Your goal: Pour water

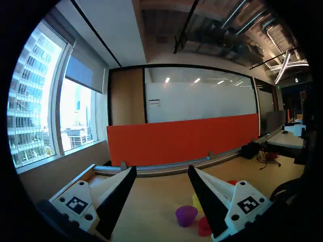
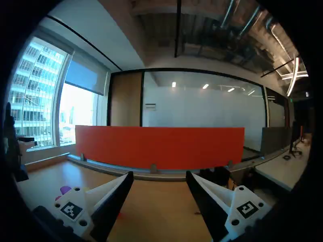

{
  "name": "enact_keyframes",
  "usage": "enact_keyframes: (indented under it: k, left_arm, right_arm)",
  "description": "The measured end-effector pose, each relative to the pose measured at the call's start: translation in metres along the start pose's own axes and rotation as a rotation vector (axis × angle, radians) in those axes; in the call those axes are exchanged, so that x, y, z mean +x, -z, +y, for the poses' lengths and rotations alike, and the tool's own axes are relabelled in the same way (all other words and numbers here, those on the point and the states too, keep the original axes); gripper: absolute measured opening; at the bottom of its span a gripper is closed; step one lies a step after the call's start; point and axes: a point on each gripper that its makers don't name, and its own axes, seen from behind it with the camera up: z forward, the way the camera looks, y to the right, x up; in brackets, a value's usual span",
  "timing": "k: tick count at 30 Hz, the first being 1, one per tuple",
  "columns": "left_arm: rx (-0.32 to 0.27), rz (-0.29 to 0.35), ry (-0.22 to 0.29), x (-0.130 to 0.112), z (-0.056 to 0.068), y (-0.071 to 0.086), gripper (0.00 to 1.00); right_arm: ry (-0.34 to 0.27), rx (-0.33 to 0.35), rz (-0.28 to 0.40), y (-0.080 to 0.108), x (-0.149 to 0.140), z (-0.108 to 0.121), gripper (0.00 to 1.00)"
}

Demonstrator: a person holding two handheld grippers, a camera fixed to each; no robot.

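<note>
**Left gripper view.** Left gripper (image 1: 161, 167): white fingers with black inner faces, spread wide, nothing between them, held above the wooden desk (image 1: 157, 201).
- Cups grouped at 5 to 6 o'clock in the frame, just inside the 3 o'clock finger.
- Purple cup (image 1: 186, 214): upright, mouth open upward, standing free on the desk.
- Yellow cup (image 1: 196, 200): just behind the purple cup at its 1 o'clock, partly hidden by the finger.
- Red cup (image 1: 204, 226): at the purple cup's 4 o'clock, close beside it, cut off by the finger.
- Contents of all three cups could not be told.
- Orange partition (image 1: 181, 139) ran across the far edge of the desk.
- Window (image 1: 76, 117) at 9 o'clock.
- Black cables (image 1: 268, 159) at 3 o'clock.

**Right gripper view.** Right gripper (image 2: 159, 172): fingers likewise spread apart, gripping nothing, over bare desk.
- The purple cup (image 2: 64, 188) appeared as a small sliver at 8 o'clock, outside the 9 o'clock finger and mostly hidden behind it.
- The orange partition stood square ahead at 12 o'clock.
- A further white desk (image 2: 282, 169) lay at 3 o'clock.
</note>
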Motion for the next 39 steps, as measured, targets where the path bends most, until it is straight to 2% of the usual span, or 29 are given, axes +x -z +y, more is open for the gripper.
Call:
enact_keyframes:
  k: [5,13,17,23,32,39]
  left_arm:
    - [-0.027,-0.01,0.005,0.018,0.004,-0.007,0.94]
    - [-0.025,0.008,-0.008,0.05,-0.003,-0.013,0.94]
    - [-0.027,0.008,-0.016,0.055,-0.003,-0.013,0.94]
    - [-0.082,-0.008,-0.014,0.051,0.01,-0.014,0.94]
    - [-0.226,-0.022,-0.014,0.048,0.04,-0.007,0.94]
    - [-0.287,-0.029,-0.019,0.049,0.054,-0.002,0.94]
  right_arm:
    - [-0.001,0.012,-0.009,-0.003,0.015,-0.001,1.0]
    - [-0.004,0.031,-0.012,-0.007,0.036,-0.001,1.0]
    - [-0.004,0.032,-0.007,-0.009,0.04,0.002,1.0]
    - [-0.006,0.074,-0.016,-0.009,0.038,-0.004,1.0]
    - [-0.012,0.218,-0.005,0.0,0.046,-0.027,1.0]
    - [-0.016,0.287,-0.008,0.007,0.056,-0.037,1.0]
